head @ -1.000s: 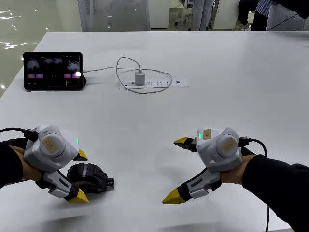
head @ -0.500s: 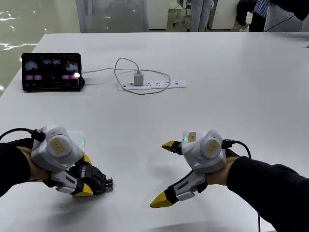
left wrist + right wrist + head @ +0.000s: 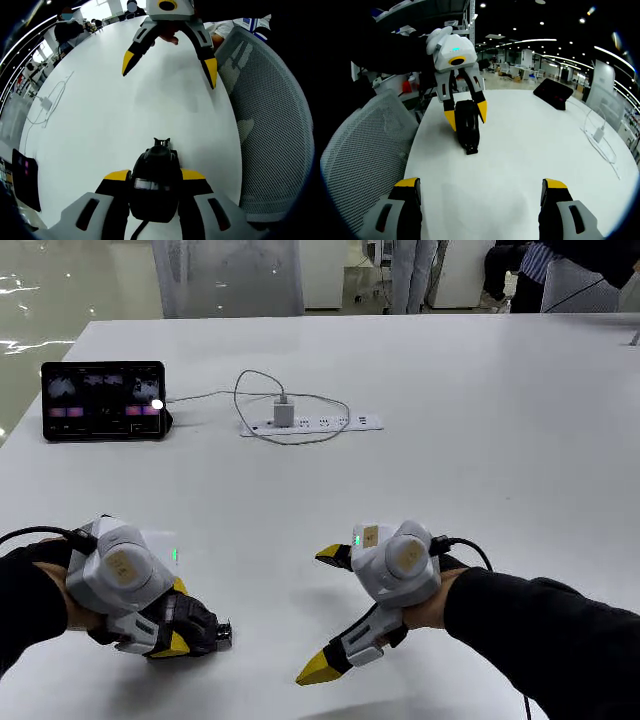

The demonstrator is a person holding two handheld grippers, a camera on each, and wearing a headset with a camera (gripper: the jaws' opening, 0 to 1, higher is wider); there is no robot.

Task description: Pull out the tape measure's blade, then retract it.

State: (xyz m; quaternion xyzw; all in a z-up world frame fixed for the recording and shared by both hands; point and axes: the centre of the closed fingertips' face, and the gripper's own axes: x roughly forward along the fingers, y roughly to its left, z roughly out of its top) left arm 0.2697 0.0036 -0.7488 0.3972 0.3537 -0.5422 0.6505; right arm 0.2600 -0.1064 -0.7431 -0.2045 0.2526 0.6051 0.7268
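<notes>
Change: since 1 second ago the left gripper (image 3: 176, 615) has closed in from a loose straddle to a clamp on the tape measure (image 3: 200, 622), and the right gripper (image 3: 322, 612) has come nearer to it.
Tape measure: black case, lying on the white table (image 3: 450, 440) between the left gripper's 2 yellow-tipped jaws; its blade hook (image 3: 161, 142) sits at the case mouth just ahead of the tips, with the blade not drawn out.
Left gripper: narrow, both jaws pressed to the sides of the case in the left gripper view (image 3: 155, 176); from the right gripper view it stands over the case (image 3: 467, 130) with its tips (image 3: 466, 115) at either flank.
Right gripper: spread wide and holding nothing (image 3: 480, 183), facing the hook end of the case across bare tabletop, not touching it; seen head-on in the left gripper view (image 3: 169, 66).
Far side of the table: a lit tablet (image 3: 103, 400), a power strip (image 3: 310, 424) with a white charger (image 3: 284, 415) and looped cable, well beyond both grippers.
Behind the grippers: a grey mesh chair (image 3: 270, 125).
</notes>
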